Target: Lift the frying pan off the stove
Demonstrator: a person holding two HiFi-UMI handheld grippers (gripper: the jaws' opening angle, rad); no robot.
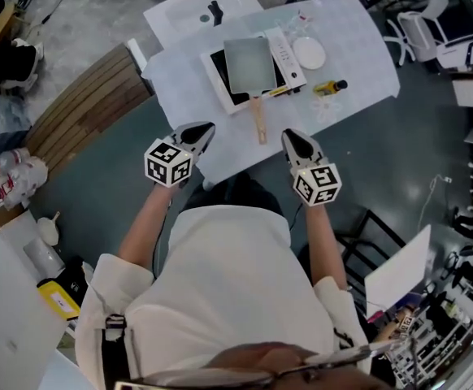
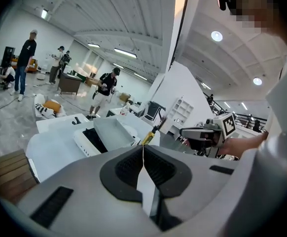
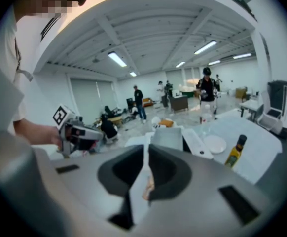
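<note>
While my left tongs (image 1: 205, 130) and right tongs (image 1: 292, 138) are hovering pressed together, empty, at the counter (image 1: 358, 39) edge, the frying pan (image 1: 249, 65) is sitting on the stove (image 1: 286, 55) ahead, handle (image 1: 258, 119) pointing back between them, nearer the right.

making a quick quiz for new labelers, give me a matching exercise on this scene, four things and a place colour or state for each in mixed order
Things:
1 frying pan
2 plate
3 bottle
4 left gripper

Descriptions:
a jaws shut, nothing held
b yellow with a dark cap
c sitting on the stove
d round and white, right of the stove

Pairs: 1-c, 2-d, 3-b, 4-a
</note>
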